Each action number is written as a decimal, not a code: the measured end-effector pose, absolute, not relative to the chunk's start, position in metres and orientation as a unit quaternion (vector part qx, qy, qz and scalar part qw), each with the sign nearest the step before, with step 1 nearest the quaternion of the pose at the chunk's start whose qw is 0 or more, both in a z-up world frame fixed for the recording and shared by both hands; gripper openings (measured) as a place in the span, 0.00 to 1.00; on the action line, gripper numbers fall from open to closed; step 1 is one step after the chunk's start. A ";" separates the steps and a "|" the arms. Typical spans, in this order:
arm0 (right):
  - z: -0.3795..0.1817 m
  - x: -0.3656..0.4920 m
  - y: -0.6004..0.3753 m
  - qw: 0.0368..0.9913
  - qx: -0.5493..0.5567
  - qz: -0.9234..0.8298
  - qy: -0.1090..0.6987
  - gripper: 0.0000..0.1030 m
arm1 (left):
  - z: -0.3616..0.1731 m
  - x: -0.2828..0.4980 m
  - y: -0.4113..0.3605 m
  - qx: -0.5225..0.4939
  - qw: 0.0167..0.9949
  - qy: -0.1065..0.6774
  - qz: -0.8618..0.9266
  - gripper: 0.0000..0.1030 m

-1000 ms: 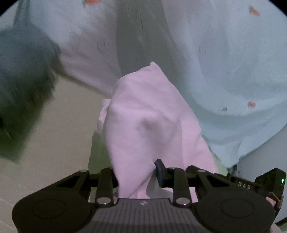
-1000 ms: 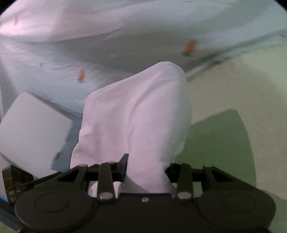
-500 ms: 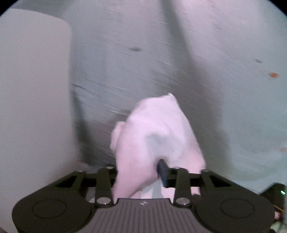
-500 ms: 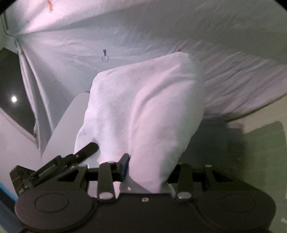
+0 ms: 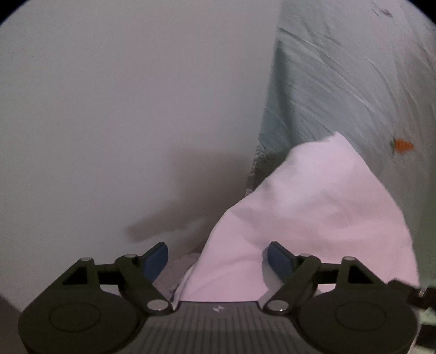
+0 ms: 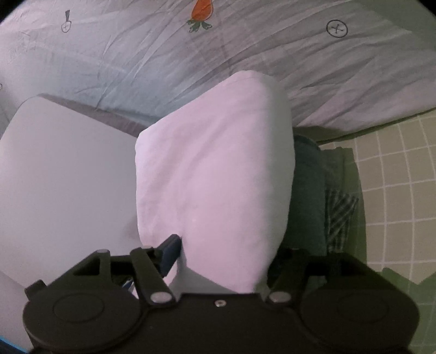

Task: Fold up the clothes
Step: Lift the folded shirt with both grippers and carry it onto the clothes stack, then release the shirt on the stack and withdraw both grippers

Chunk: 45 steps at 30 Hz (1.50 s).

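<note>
A folded pale pink garment [image 5: 308, 207] lies between the fingers of my left gripper [image 5: 216, 260], whose jaws are opening. Its left blue pad [image 5: 155, 261] stands clear of the cloth, and the right pad [image 5: 278, 258] is at the cloth's edge. In the right wrist view the same garment [image 6: 215, 174] bulges up between the opening jaws of my right gripper [image 6: 227, 250]. The left pad [image 6: 170, 253] is beside the fold, and the right finger is hidden behind the cloth. The garment rests partly over a dark green folded garment [image 6: 308, 196].
A white flat surface [image 6: 62, 174] lies to the left, also filling the left wrist view's white surface [image 5: 122, 122]. A pale bedsheet [image 6: 163, 60] with carrot prints [image 6: 201, 11] runs behind. A striped cloth [image 6: 340, 209] and green tiled floor [image 6: 395, 177] are at the right.
Both grippers swung across the bedsheet with the pink garment to the white surface and dark green garment. Both pairs of jaws have spread wider, and the left pad has come off the cloth.
</note>
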State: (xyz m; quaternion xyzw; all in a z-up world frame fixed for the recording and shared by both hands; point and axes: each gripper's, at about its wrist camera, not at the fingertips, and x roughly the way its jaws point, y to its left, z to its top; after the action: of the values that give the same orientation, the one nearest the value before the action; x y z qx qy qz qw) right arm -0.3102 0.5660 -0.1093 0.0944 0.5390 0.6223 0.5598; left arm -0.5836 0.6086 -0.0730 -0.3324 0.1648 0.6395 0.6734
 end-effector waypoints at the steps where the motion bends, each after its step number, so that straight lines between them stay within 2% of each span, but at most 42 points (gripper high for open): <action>1: -0.109 -0.309 0.565 0.559 0.093 0.622 0.540 0.65 | -0.074 -0.584 0.607 -0.343 0.670 0.154 0.640 0.83; 3: -0.109 -0.304 0.560 0.558 0.086 0.621 0.544 0.66 | -0.075 -0.580 0.600 -0.341 0.663 0.147 0.650 0.84; 7: -0.102 -0.299 0.552 0.584 0.052 0.612 0.530 0.83 | -0.065 -0.564 0.574 -0.312 0.655 0.147 0.672 0.85; 8: -0.098 -0.298 0.547 0.590 0.050 0.614 0.522 0.84 | -0.063 -0.559 0.566 -0.306 0.652 0.145 0.678 0.86; 9: -0.094 -0.296 0.541 0.593 0.050 0.617 0.515 0.84 | -0.058 -0.557 0.554 -0.301 0.651 0.141 0.682 0.87; 12: -0.077 -0.296 0.515 0.610 0.041 0.629 0.480 0.99 | -0.046 -0.546 0.523 -0.285 0.649 0.134 0.693 0.97; 13: -0.069 -0.297 0.504 0.621 0.033 0.633 0.462 1.00 | -0.042 -0.544 0.505 -0.275 0.650 0.131 0.696 0.97; 22: -0.022 -0.317 0.394 0.680 -0.042 0.656 0.325 1.00 | 0.000 -0.503 0.358 -0.219 0.677 0.124 0.691 1.00; 27: -0.013 -0.333 0.329 0.689 -0.082 0.676 0.246 1.00 | 0.005 -0.477 0.278 -0.201 0.682 0.120 0.692 1.00; 30: -0.009 -0.342 0.295 0.695 -0.115 0.678 0.210 1.00 | 0.005 -0.463 0.255 -0.210 0.668 0.132 0.702 1.00; 45: -0.037 -0.340 0.179 0.698 -0.156 0.656 0.241 1.00 | -0.015 -0.438 0.173 -0.225 0.675 0.176 0.680 1.00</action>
State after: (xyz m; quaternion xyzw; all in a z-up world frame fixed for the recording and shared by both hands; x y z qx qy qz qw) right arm -0.3404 0.1789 -0.0367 -0.1564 0.2411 0.6559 0.6981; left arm -0.4376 0.1725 -0.0149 -0.2250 0.1755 0.6800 0.6755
